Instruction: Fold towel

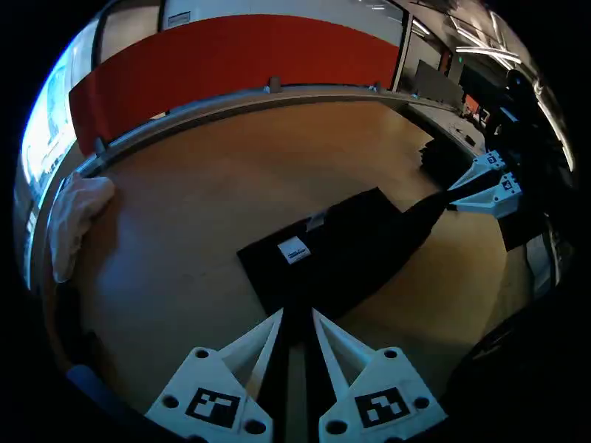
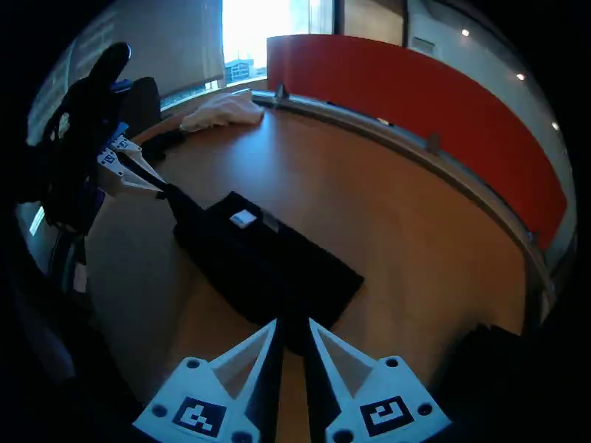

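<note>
A black towel (image 1: 347,247) with a small white label (image 1: 294,249) lies partly folded on the wooden table (image 1: 221,184). In the left gripper view my left gripper (image 1: 298,325) is shut on the towel's near edge, dark cloth pinched between its white fingers. Farther right, the right gripper (image 1: 462,193) holds a stretched corner of the towel just above the table. In the right gripper view the towel (image 2: 266,266) and its label (image 2: 242,217) lie ahead. My right gripper (image 2: 294,326) is shut on its near edge, and the left gripper (image 2: 151,184) pinches the far corner.
A crumpled white cloth (image 1: 77,210) (image 2: 225,109) lies near the table's rim. A red panel (image 1: 236,59) (image 2: 428,96) stands behind the metal edge rail (image 1: 244,100). A dark pile (image 1: 443,159) sits at the table's far right. A person in dark clothing (image 2: 81,133) holds the left gripper.
</note>
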